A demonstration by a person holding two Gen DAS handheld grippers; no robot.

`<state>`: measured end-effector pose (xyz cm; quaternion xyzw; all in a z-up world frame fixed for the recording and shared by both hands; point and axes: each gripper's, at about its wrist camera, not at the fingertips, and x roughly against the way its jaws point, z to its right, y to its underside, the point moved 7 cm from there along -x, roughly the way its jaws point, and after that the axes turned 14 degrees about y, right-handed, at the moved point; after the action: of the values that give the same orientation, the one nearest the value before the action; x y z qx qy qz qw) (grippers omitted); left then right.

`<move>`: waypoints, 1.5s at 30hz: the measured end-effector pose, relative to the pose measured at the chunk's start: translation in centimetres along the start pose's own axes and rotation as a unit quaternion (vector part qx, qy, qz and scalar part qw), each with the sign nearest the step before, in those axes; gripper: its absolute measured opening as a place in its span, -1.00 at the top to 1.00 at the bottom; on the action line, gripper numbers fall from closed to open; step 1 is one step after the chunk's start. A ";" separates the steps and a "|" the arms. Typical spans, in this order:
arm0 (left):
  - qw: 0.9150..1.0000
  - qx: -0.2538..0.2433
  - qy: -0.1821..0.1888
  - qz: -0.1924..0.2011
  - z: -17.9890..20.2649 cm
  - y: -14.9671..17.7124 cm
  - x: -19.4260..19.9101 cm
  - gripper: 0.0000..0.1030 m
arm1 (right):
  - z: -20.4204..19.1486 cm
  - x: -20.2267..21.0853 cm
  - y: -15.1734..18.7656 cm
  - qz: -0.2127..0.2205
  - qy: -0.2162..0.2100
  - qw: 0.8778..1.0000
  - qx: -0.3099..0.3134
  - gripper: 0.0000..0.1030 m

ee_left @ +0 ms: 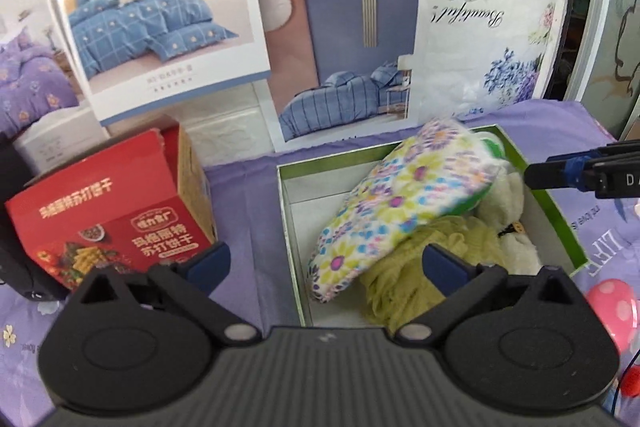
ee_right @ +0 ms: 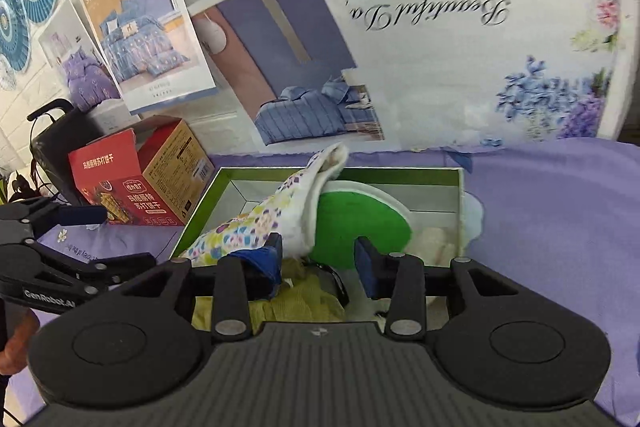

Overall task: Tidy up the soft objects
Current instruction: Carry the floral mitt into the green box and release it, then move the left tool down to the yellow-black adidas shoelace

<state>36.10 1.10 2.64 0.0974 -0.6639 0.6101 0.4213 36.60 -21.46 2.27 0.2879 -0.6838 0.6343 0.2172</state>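
Observation:
A green-walled open box (ee_left: 556, 211) (ee_right: 200, 207) sits on the purple cloth. In it lie a floral-print soft item (ee_left: 400, 199) (ee_right: 256, 223) with a green inner face (ee_right: 356, 223), an olive-green mesh cloth (ee_left: 412, 267) (ee_right: 304, 299) and a cream plush piece (ee_left: 508, 203) (ee_right: 436, 245). My left gripper (ee_left: 326, 269) is open and empty, just before the box's near-left corner. My right gripper (ee_right: 320, 259) is open over the box's near edge, with the floral item's edge between its fingers but not pinched. It also shows at the right of the left wrist view (ee_left: 560, 173).
A red snack carton (ee_left: 116, 211) (ee_right: 136, 179) stands left of the box, with a black device (ee_right: 56, 139) behind it. Bedding posters (ee_left: 344, 51) and a floral panel (ee_right: 480, 27) form the back wall. A pink dotted object (ee_left: 612, 299) lies at the right.

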 end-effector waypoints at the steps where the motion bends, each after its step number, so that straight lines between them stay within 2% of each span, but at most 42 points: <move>1: 1.000 -0.002 0.003 0.005 0.5 0.2 0.8 -0.97 | 0.2 1.0 0.2 0.004 0.000 1.000 -0.001 0.54; 10: 0.998 -0.039 0.018 0.041 6.8 3.5 8.0 -0.98 | 0.1 8.8 4.4 0.026 0.009 1.000 0.005 0.52; 13: 0.997 -0.050 0.020 0.049 8.5 5.8 10.1 -0.98 | 0.0 11.2 6.2 0.034 0.007 0.999 0.008 0.51; 16: 0.997 -0.049 0.041 0.049 9.8 8.9 11.5 -0.98 | 0.1 13.0 8.8 0.044 0.005 0.999 0.006 0.50; 20: 0.998 -0.046 0.041 0.034 11.1 13.9 11.6 -0.98 | 0.7 13.3 13.8 0.032 0.003 0.999 -0.029 0.49; 24: 0.999 -0.023 0.037 0.003 11.7 19.1 10.1 -0.98 | 0.7 12.5 19.9 0.018 0.012 0.997 -0.078 0.48; 27: 0.999 -0.017 0.028 -0.012 12.0 21.8 9.2 -0.98 | -0.2 11.4 23.2 0.007 0.019 0.995 -0.103 0.48; 31: 1.000 -0.011 0.019 -0.022 11.2 22.9 8.8 -0.98 | -1.3 10.1 23.5 0.009 0.037 0.995 -0.094 0.48; 33: 1.000 -0.005 -0.001 -0.020 10.2 22.6 8.9 -0.98 | -1.7 9.6 22.6 0.020 0.054 0.995 -0.080 0.47; 36: 1.000 0.030 -0.002 -0.006 8.3 22.3 9.9 -0.98 | -3.0 8.7 21.9 0.038 0.080 0.995 -0.036 0.47; 40: 0.998 0.067 -0.011 0.002 5.7 22.9 11.2 -0.98 | -5.7 7.6 22.2 0.035 0.099 0.994 0.031 0.41; 41: 0.997 0.073 -0.018 0.002 5.0 23.1 11.4 -0.98 | -6.7 7.8 22.4 0.039 0.091 0.994 0.043 0.41; 43: 0.996 0.085 -0.026 0.003 4.1 23.4 11.8 -0.98 | -9.0 8.5 23.2 0.022 0.028 0.998 0.059 0.43; 44: 0.996 0.089 -0.025 0.002 3.7 23.6 11.9 -0.98 | -9.9 9.1 23.7 0.014 -0.008 0.999 0.051 0.45; 45: 0.996 0.091 -0.025 0.003 3.5 23.7 11.9 -0.98 | -10.1 10.0 24.0 0.017 -0.026 0.999 0.035 0.44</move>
<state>11.85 8.16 -6.14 0.1485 -0.6164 0.6663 0.3924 12.49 -11.95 -7.91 0.3000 -0.6713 0.6538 0.1786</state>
